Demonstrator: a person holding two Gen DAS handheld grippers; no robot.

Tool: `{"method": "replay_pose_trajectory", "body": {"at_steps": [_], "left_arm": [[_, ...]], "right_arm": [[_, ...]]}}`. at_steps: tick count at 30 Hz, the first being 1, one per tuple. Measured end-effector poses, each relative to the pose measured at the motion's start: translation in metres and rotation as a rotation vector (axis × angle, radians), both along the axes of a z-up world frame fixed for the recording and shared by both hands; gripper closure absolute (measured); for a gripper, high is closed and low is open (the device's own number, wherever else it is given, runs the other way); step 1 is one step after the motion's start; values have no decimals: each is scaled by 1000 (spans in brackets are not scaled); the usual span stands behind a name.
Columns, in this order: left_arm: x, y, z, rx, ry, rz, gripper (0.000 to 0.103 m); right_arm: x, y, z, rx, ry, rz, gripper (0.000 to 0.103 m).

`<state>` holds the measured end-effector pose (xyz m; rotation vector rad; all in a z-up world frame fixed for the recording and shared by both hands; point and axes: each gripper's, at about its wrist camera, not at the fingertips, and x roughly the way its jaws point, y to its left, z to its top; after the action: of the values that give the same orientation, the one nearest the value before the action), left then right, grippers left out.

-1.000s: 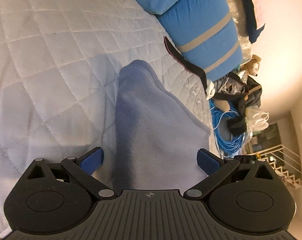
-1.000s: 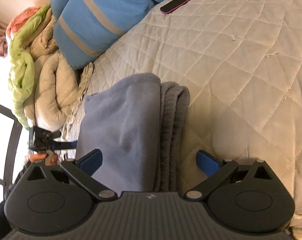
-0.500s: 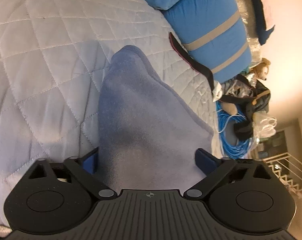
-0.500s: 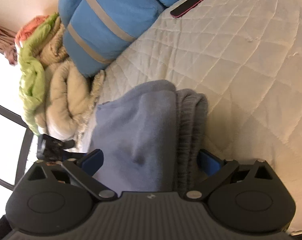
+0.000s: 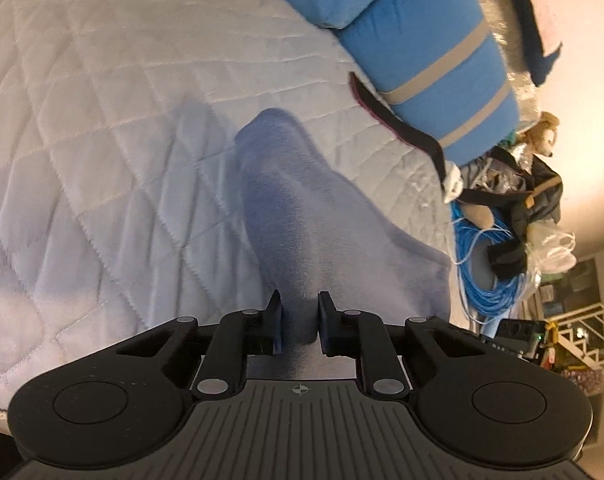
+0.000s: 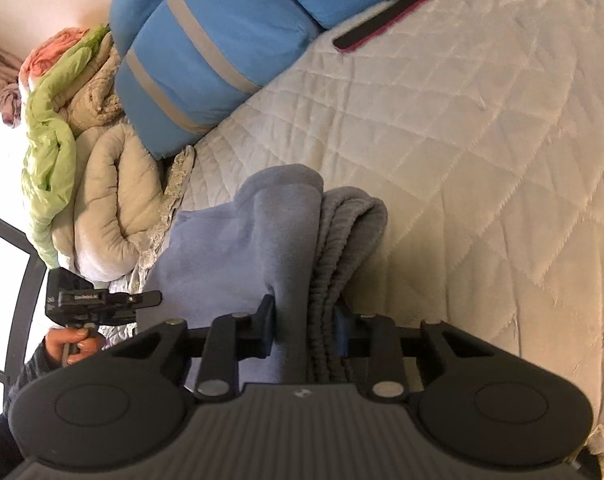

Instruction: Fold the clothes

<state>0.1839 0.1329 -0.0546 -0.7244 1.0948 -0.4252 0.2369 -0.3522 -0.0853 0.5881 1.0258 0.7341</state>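
**Inspector:** Left hand-held gripper (image 5: pixel 300 322): jaws just closing, now clamped on a fold of the blue-grey fleece garment (image 5: pixel 302 216). Fabric pinched between the blue pads (image 5: pixel 277 320). Garment running from the jaws toward 12 o'clock, ending in a rounded tip on the quilted bed (image 5: pixel 102 120).

**Clerk:** Noted. Right side?

**Inspector:** Right hand-held gripper (image 6: pixel 304 330): jaws also just closing, now shut on the same garment (image 6: pixel 270 240) at its ribbed grey band (image 6: pixel 342 248). Several layers bunched between the pads. Band lying on the 3 o'clock side of the fleece, touching it.

**Clerk:** Location of the garment overall?

**Inspector:** On the bed (image 6: pixel 482 180), near its edge. Held at both near ends; far end resting on the quilt. Whether the middle is lifted clear: cannot tell.

**Clerk:** Surroundings?

**Inspector:** Left view: blue pillows with grey stripes (image 5: pixel 422 52) at 1 o'clock, a black strap with a pink edge (image 5: pixel 398 128) just beside them. Coil of blue cable (image 5: pixel 486 276) at 3 o'clock, off the bed. Stuffed toy (image 5: pixel 542 132) at 2 o'clock, above the cable. Right view: same pillows (image 6: pixel 206 52) at 11 o'clock, strap (image 6: pixel 390 20) at 1 o'clock. Beige quilt rolled up (image 6: pixel 114 200) at 9 o'clock, green cloth (image 6: pixel 50 168) draped beside it. Fingers of a person's hand (image 6: pixel 76 342) at 8 o'clock, wrapped round a black handle.
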Motion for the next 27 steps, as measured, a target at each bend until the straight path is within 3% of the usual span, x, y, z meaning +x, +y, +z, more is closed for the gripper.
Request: {"method": "replay_pose_trajectory", "body": {"at_steps": [10, 27], "left_arm": [[7, -5, 28, -1, -67, -31, 90], [72, -6, 46, 15, -133, -45, 91]], "right_arm": [[4, -9, 42, 25, -72, 0, 82], [62, -12, 55, 55, -114, -48, 83]]}}
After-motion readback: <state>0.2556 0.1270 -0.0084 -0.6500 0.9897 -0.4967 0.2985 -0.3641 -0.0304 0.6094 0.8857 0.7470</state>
